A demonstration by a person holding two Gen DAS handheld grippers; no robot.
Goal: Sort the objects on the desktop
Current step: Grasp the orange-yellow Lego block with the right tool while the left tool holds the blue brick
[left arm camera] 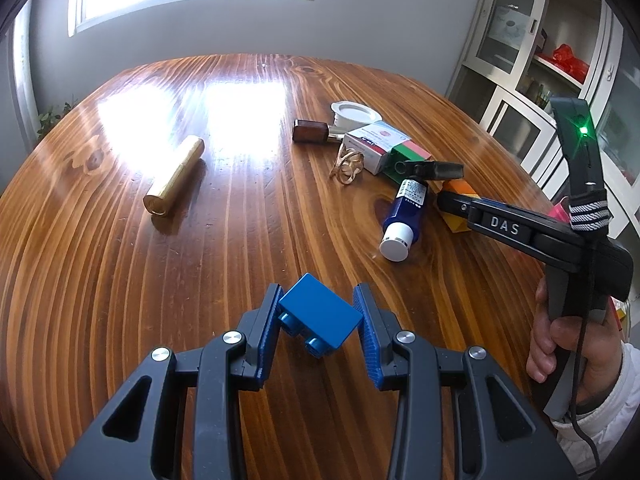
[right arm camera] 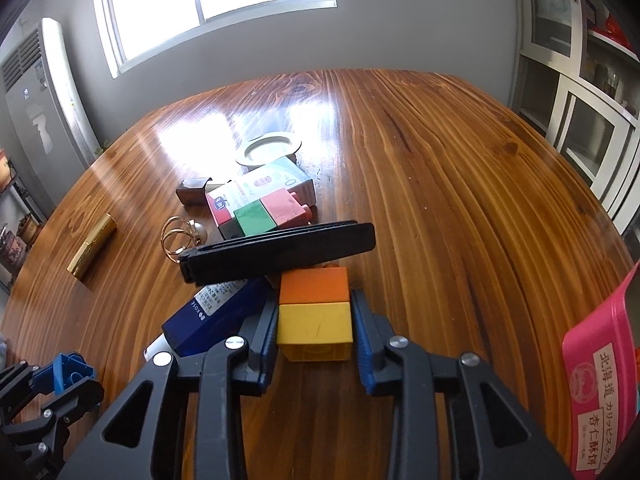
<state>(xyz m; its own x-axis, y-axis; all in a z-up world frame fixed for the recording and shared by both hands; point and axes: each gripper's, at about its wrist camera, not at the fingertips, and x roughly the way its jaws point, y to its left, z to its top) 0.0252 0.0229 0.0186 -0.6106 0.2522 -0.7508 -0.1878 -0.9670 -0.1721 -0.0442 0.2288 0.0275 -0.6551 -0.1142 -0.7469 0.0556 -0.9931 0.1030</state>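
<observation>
Here, low in the middle of the right wrist frame, the right tool (right arm camera: 314, 330) has its two blue pads tight on the sides of the yellow block (right arm camera: 315, 331), so it is nearly closed and has hold of that block. The orange block (right arm camera: 313, 286) sits just behind the yellow one and touches it, and the pair runs straight away from the tool, so it looks like a straight lift or pull back would take them. A little farther up, a black clip (right arm camera: 280, 251) lies across the frame, left to right, right behind the orange block. Beside it, to the lower left, lies a blue bottle (right arm camera: 212, 314). In the left wrist frame, the left tool (left arm camera: 320, 322) is partly closed on a tilted blue brick (left arm camera: 320, 317), above the brown surface (left arm camera: 240, 240). Far off at the left lies a gold tube (left arm camera: 174, 176).
</observation>
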